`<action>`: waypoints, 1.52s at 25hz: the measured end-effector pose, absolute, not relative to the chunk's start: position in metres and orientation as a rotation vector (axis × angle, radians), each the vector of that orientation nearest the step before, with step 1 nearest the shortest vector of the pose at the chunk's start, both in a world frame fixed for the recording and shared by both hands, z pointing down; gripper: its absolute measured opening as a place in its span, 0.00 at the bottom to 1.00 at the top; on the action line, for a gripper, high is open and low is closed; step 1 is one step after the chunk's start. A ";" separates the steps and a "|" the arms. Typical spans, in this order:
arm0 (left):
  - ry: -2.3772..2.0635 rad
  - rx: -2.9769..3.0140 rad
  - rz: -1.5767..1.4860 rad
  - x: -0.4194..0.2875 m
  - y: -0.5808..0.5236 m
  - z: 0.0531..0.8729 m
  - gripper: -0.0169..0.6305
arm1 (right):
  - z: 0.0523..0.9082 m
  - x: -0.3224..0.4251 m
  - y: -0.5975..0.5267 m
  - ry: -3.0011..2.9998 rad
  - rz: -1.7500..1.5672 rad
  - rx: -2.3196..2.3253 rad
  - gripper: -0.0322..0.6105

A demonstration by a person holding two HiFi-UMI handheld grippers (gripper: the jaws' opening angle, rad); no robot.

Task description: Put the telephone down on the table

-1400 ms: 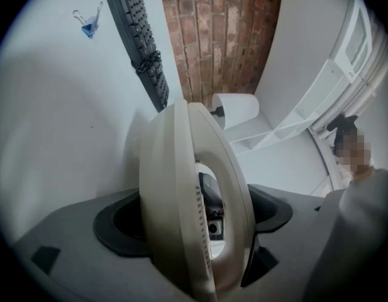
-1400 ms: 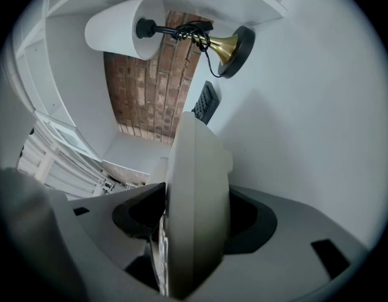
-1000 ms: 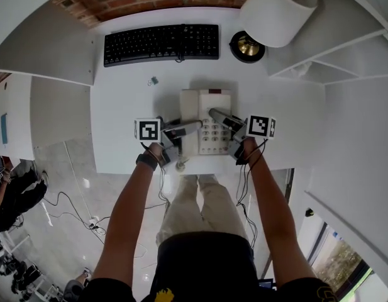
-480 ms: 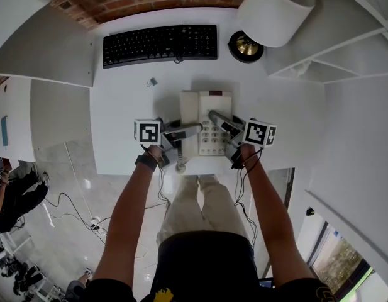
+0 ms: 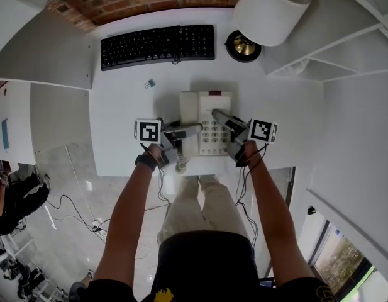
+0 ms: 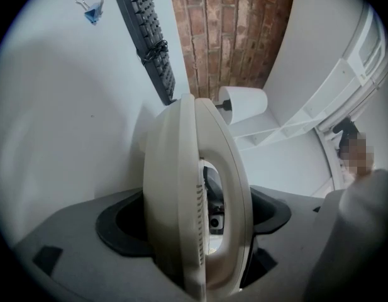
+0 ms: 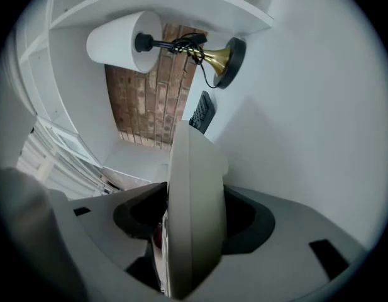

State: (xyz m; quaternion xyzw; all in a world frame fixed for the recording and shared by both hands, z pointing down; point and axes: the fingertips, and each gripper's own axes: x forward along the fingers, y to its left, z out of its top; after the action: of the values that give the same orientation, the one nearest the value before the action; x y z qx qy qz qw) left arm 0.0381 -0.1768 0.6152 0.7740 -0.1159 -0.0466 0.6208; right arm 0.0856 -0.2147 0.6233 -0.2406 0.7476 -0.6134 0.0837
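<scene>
A cream desk telephone (image 5: 206, 106) with a keypad lies over the white table (image 5: 118, 118) near its front edge; whether it rests on the table I cannot tell. My left gripper (image 5: 192, 128) comes in from the left and is shut on the phone's left side, where the handset (image 6: 194, 187) fills the gap between its jaws. My right gripper (image 5: 220, 117) comes in from the right. Its jaws are closing, with the phone's right edge (image 7: 190, 200) between them and touching both sides.
A black keyboard (image 5: 157, 44) lies at the back of the table, and a small blue binder clip (image 5: 149, 82) sits in front of it. A brass-based lamp (image 5: 243, 46) with a white shade (image 5: 269, 11) stands back right. The phone's cord (image 5: 180, 163) hangs over the front edge.
The right gripper has shifted slightly along the phone's right side. The phone and the left gripper are in about the same place.
</scene>
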 end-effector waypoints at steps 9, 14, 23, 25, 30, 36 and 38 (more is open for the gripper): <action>-0.270 1.778 -0.087 0.039 -0.176 0.616 0.71 | 0.625 0.095 -0.218 2.197 -1.808 -0.760 0.43; -0.266 1.758 -0.109 0.040 -0.176 0.615 0.71 | 0.623 0.100 -0.219 2.123 -1.800 -0.704 0.40; -0.317 1.782 -0.019 0.046 -0.173 0.621 0.71 | 0.628 0.116 -0.224 2.578 -1.477 -1.227 0.46; -0.322 1.782 -0.015 0.046 -0.174 0.621 0.71 | 0.631 0.120 -0.223 2.513 -1.560 -1.166 0.41; -0.326 1.783 -0.007 0.046 -0.173 0.623 0.71 | 0.633 0.123 -0.223 2.448 -1.639 -1.083 0.38; -0.334 1.793 0.017 0.048 -0.172 0.624 0.71 | 0.634 0.126 -0.225 2.392 -1.701 -1.026 0.36; -0.335 1.795 0.024 0.049 -0.172 0.625 0.71 | 0.633 0.127 -0.225 2.395 -1.670 -1.062 0.35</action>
State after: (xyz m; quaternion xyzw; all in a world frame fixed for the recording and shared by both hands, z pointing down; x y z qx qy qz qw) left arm 0.0490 -0.1716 0.6246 0.7779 -0.1450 0.0105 0.6113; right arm 0.1269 -0.2246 0.6326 -0.3419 0.7706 -0.5375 0.0173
